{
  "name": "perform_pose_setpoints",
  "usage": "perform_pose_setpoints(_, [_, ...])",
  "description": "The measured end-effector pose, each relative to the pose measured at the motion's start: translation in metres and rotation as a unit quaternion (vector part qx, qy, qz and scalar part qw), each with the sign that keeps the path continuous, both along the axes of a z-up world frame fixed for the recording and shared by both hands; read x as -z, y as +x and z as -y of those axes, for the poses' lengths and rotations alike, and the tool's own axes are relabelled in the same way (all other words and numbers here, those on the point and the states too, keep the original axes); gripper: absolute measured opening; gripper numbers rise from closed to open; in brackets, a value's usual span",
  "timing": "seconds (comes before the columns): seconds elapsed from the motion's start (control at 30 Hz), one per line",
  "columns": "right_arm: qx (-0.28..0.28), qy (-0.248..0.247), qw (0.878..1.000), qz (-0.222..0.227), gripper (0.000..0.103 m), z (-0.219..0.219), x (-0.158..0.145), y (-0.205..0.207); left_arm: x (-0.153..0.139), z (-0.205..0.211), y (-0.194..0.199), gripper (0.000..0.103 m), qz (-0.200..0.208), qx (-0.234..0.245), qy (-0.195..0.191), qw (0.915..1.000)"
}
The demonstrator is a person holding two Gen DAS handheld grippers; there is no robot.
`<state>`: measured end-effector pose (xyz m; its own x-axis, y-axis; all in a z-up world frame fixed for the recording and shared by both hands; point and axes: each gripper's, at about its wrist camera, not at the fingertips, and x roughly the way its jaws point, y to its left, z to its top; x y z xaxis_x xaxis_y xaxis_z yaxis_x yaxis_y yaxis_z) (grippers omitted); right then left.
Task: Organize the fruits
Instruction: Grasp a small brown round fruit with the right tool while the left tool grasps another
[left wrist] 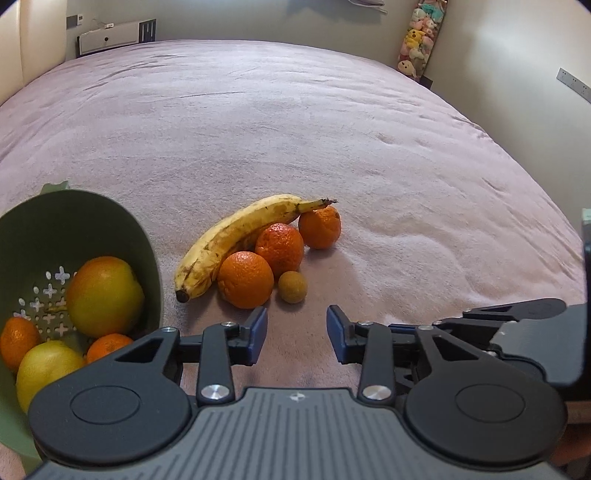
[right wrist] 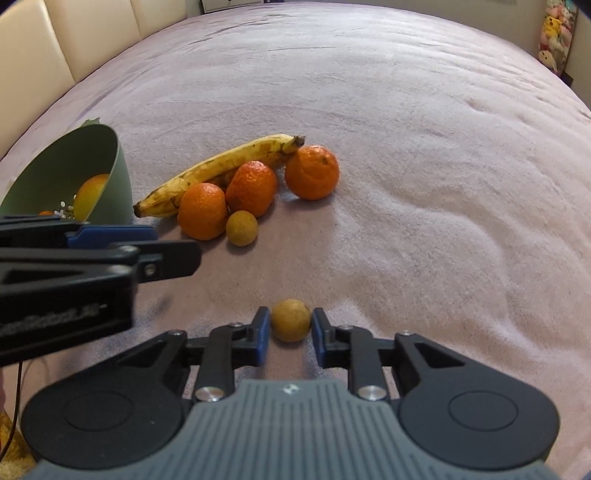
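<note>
A banana (left wrist: 236, 236) lies on the pink blanket with three oranges (left wrist: 245, 279) and a small brown round fruit (left wrist: 292, 287) against it; the group also shows in the right wrist view (right wrist: 251, 188). A green colander bowl (left wrist: 110, 221) at the left holds several citrus fruits (left wrist: 103, 295). My left gripper (left wrist: 297, 332) is open and empty, just short of the pile. My right gripper (right wrist: 290, 332) is open with a second small brown fruit (right wrist: 290, 319) between its pads, resting on the blanket; a slight gap shows at the right pad.
The pink blanket (left wrist: 332, 129) covers a wide bed. A cream padded headboard (right wrist: 74, 33) runs along the left. Plush toys (left wrist: 417, 40) hang at the far right corner. The left gripper's body (right wrist: 74, 266) crosses the right wrist view at left.
</note>
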<state>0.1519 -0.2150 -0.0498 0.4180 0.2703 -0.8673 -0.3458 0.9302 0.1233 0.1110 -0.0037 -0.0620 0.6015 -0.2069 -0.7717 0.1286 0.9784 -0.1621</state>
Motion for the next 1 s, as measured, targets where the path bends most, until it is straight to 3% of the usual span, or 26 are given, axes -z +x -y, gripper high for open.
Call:
perform_pose_setpoints(0.27, [0.014,-0.036,0.998,0.05,0.02,0.008,-0.012,0.005,0.01,0.011,0.013,0.038,0.013,-0.001,0.023,0.9997])
perform_pose_setpoints(0.47, [0.06,-0.013,0.998,0.015,0.02,0.027,-0.002,0.02,0.023,0.025,0.017,0.035,0.032,0.016,0.077,0.9964])
perform_pose_setpoints(0.67, [0.059,-0.013,0.998,0.009,0.021,0.026,0.004,0.024,0.033,0.042,0.019,0.035,0.045,0.042,0.13,0.9896])
perform_pose_setpoints(1.0, [0.057,0.002,0.998,0.001,0.022,0.03,0.01,0.026,0.043,0.045,0.032,0.035,0.037,0.04,0.127,0.9904])
